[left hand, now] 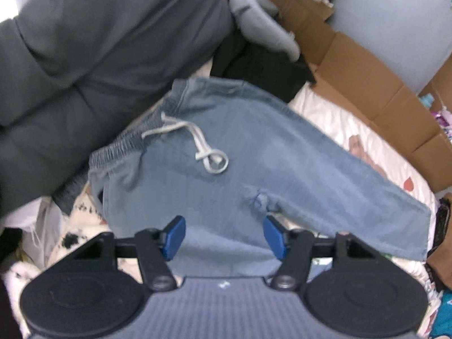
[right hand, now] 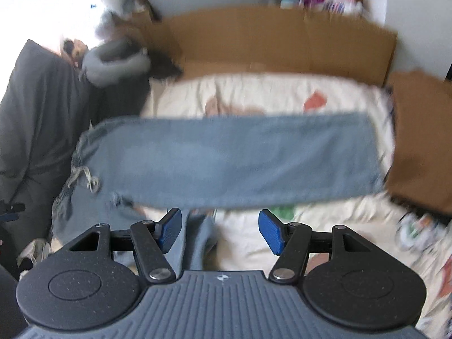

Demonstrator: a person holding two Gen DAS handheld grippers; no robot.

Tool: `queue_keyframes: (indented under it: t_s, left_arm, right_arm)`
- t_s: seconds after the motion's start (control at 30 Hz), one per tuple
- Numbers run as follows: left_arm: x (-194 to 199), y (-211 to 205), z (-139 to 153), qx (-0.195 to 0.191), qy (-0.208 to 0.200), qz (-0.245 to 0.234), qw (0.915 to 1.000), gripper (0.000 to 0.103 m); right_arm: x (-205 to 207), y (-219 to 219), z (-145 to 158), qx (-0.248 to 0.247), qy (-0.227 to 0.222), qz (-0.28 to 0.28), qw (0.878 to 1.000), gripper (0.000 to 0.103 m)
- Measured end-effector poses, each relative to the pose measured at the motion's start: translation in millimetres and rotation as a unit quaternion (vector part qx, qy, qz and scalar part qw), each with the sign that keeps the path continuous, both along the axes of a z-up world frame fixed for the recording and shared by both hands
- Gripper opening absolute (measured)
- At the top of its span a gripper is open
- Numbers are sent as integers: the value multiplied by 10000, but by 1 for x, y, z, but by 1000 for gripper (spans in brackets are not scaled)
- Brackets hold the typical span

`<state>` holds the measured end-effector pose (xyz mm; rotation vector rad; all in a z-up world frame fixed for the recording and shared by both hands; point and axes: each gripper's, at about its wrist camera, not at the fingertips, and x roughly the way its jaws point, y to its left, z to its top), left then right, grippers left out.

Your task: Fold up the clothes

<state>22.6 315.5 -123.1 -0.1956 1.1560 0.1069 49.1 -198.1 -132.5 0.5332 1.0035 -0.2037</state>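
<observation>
The right wrist view is smeared by motion blur, so edges of cloth and the print on the cream bedspread (right hand: pixel 254 96) are hard to read there. In both views the gripper bodies cover the lower part of the frame and hide whatever lies beneath them. In the left wrist view the near leg of the blue pants (left hand: pixel 226 169) disappears behind the left gripper (left hand: pixel 223 237) at the bottom centre, so its hem cannot be seen. In the right wrist view that same leg runs down between the blue pads and is cut off by the right gripper (right hand: pixel 217 231).

The pants lie flat on the bedspread in the middle of each frame. In the left wrist view the elastic waistband sits at the centre left, with a pale drawstring (left hand: pixel 197 144) looped on the front, and the far leg stretches down toward the lower right. In the right wrist view the waistband is at the left and the long leg (right hand: pixel 240 158) runs roughly level across the frame to the right, its hem near a brown cloth (right hand: pixel 421 147).

Both grippers' jaws stand wide apart, gripping nothing; cloth only shows between them.

A dark grey quilt (left hand: pixel 99 56) fills the upper left, and cardboard (left hand: pixel 367 79) lines the upper right.
</observation>
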Motion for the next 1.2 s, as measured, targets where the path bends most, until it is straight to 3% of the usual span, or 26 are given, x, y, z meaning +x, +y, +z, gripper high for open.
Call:
queue_keyframes:
  t_s: [0.23,0.3,0.63,0.83,0.87,0.93,1.0,1.1,1.2]
  left_arm:
    - [0,12,-48,-71,122,-57,9999,58]
    - [-2,15,-60,-158,171,36,9997,57]
    - [-19,12,-130,-462,556,43,9974,54]
    - [-36,23,-157,-722,849,401,9930,54]
    - [-39,26,-161,-788,870,494,9919,54]
    - [-41,28,-167,-834,897,605,9906,54]
    - [-42,30,-173,-865,921,702,9895,53]
    - [-42,34,-184,-916,979,896,9869,49]
    - [-42,38,-196,-1032,1059,1144,9824,47]
  right_arm:
    - [6,47,-58,169,452,-229,9986,64]
    - [17,60,-68,306,444,-147,9984,59]
    - [36,110,-149,512,889,387,9940,59]
    - [38,135,-180,580,1074,597,9907,59]
    - [38,136,-183,615,1081,591,9905,57]
    - [38,137,-188,700,1088,568,9900,42]
    - [38,136,-192,828,1086,532,9892,19]
    - [36,129,-193,1029,1116,489,9872,6]
    - [32,121,-183,994,1243,479,9861,2]
